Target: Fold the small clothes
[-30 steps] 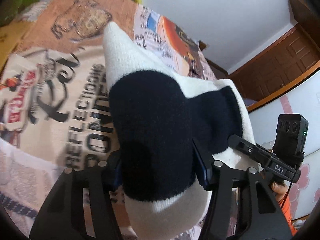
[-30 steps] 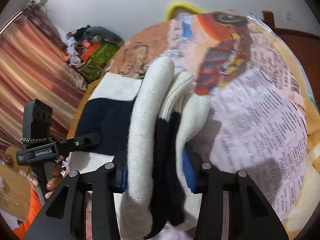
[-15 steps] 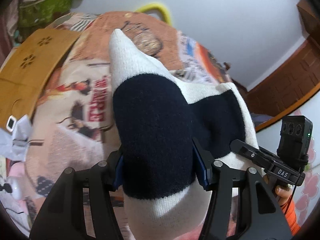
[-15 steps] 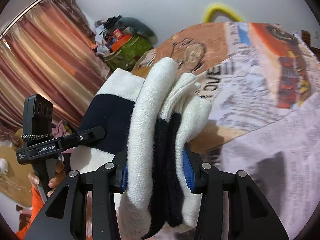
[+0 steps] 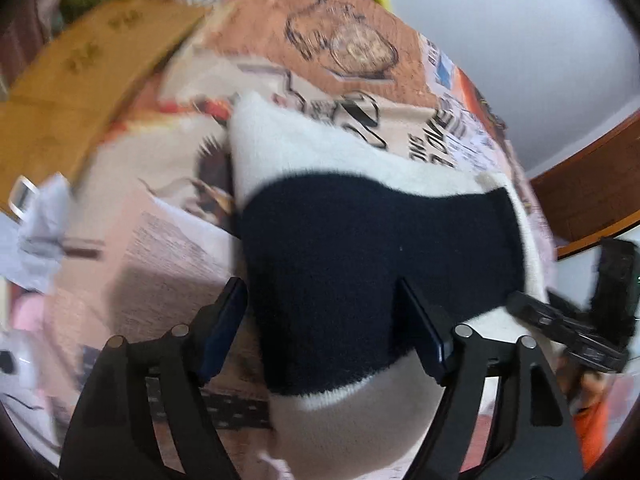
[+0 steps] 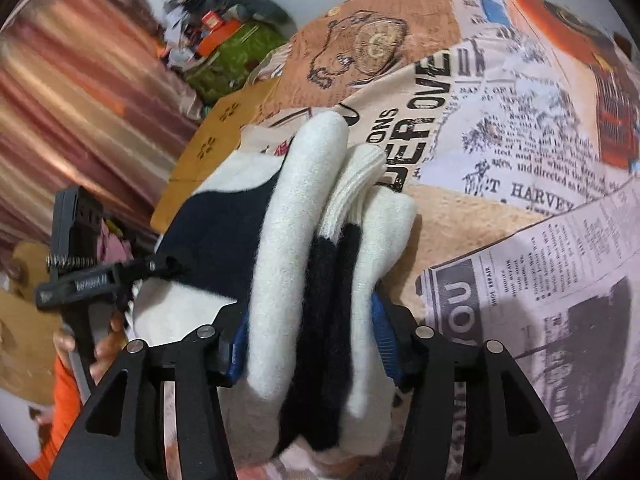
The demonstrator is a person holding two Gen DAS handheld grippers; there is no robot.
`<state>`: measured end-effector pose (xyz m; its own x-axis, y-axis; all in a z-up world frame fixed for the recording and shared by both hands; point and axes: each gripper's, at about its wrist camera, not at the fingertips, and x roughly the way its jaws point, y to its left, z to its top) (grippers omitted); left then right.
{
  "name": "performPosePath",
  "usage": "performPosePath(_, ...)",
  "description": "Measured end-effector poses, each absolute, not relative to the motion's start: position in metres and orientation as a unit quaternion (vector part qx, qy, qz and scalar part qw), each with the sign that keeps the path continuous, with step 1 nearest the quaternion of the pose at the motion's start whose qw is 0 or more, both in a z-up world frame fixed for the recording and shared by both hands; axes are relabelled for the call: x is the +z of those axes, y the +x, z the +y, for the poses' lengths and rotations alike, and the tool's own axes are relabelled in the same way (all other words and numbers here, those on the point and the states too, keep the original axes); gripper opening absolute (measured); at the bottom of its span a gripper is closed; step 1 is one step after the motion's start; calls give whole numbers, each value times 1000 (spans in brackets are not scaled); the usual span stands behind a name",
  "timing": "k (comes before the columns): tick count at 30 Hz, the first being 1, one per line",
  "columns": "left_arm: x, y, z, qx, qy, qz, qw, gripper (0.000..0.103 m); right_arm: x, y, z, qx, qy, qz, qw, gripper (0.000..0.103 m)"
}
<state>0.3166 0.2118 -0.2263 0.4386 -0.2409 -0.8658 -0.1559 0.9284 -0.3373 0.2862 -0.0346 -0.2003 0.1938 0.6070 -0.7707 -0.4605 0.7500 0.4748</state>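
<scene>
Fuzzy cream-and-navy knit garment [image 5: 360,248] — small, thick, banded — held up between both tools, above the newspaper-print bedspread [image 6: 520,152].

L gripper [image 5: 320,320]: fingers part-way apart with the garment's flat navy panel between them. Near finger's blue pad [image 5: 424,332] sits against the fabric; far pad shows a sliver of gap at the cloth edge. Can't say for sure it's pinching — blur in this view. Reads as holding, loosely.

R gripper [image 6: 308,344]: clamped on the bunched end. Several layers stacked edge-on between the blue pads [image 6: 380,336]: cream, navy, cream, ribbed cuff uppermost. Firm grip, judging by how the pile squeezes in at the pads.

Key relation: garment's long axis runs gripper to gripper, L end flat and single-panel, R end already doubled up. From R wrist view, the L tool lies to the left, and garment spans over to it. From L wrist view, R tool shows at far right, past the cream edge.

Garment off the bed at both ends, as far as seen; free corner points away from L tool toward the wooden board [image 5: 80,80] side.

Judgement: fold part done. Next move likely turns on bringing the L end over toward the R stack, or lowering both to the bedspread. Risk: loose L hold slipping.
</scene>
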Motion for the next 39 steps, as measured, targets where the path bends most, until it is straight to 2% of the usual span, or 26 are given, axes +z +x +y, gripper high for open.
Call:
performPosePath(5,-184,305,199,14,-87,469,879,77,-158,268,-30,343,-21,467,815,53)
performPosePath(11,-149,296,194,-1,-81,420,904,77,-121,262,-10,366,-43,389,845,53)
performPosePath(14,-154,301,186,-1,-72,426,902,77,-126,264,10,380,-52,389,838,53)
performPosePath(19,-197,314,171,-7,-63,480,875,77,-174,271,30,379,-61,442,811,52)
performPosePath(21,-222,315,159,-1,-30,502,864,78,-193,267,29,373,-75,459,803,52)
performPosePath(23,-230,307,148,7,4,487,874,80,-203,257,23,372,-96,445,809,50)
performPosePath(39,-213,250,143,33,17,456,889,80,-184,208,-14,342,-113,410,838,51)
